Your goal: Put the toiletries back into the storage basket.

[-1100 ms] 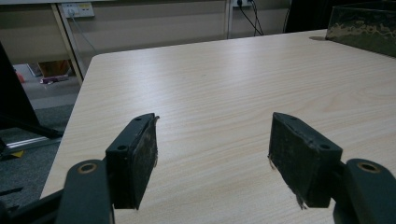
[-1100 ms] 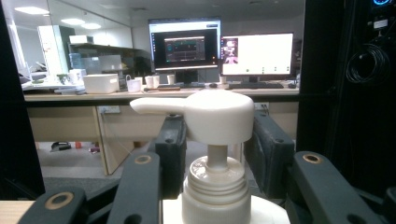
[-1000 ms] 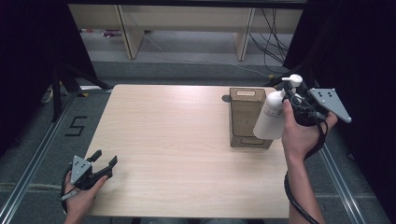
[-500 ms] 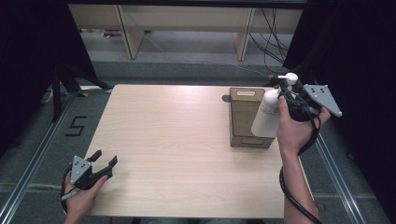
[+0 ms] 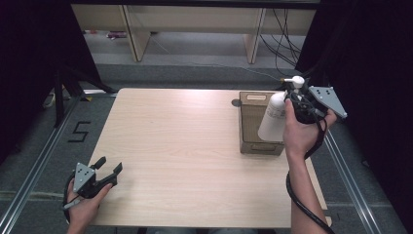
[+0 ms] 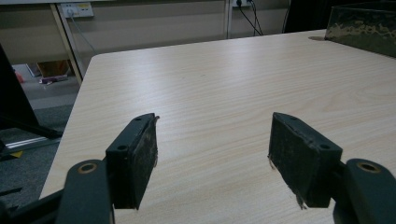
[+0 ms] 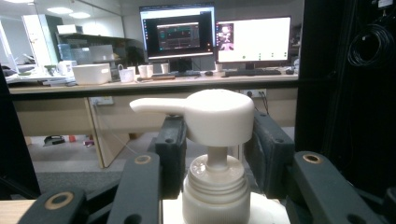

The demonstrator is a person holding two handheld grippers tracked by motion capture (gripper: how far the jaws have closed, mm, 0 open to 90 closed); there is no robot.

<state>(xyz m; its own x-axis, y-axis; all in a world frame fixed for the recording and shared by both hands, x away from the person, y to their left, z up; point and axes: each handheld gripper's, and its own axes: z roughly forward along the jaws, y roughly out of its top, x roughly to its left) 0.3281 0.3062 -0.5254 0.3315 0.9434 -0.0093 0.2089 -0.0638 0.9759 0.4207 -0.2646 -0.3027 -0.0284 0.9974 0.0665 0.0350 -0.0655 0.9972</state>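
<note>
A white pump bottle (image 5: 272, 117) hangs tilted above the right end of the light wooden table (image 5: 185, 146), over an open brown wooden box (image 5: 252, 127). My right gripper (image 5: 293, 100) is shut on the bottle's neck. In the right gripper view both black pads (image 7: 173, 149) flank the white collar under the pump head (image 7: 217, 116). At the table's near left corner my left gripper (image 5: 110, 165) stands open; nothing lies between its pads (image 6: 135, 158) except bare tabletop, and the box's dark edge (image 6: 362, 30) sits far off.
A small dark disc (image 5: 236, 103) lies on the table just left of the box. Wooden shelving (image 5: 136, 34) and cables stand beyond the far edge. A "5" (image 5: 78, 131) marks the floor at left. Metal rails run along both table sides.
The right hand has carried the bottle a little to the left, farther over the box. The left gripper has stayed where it was.
</note>
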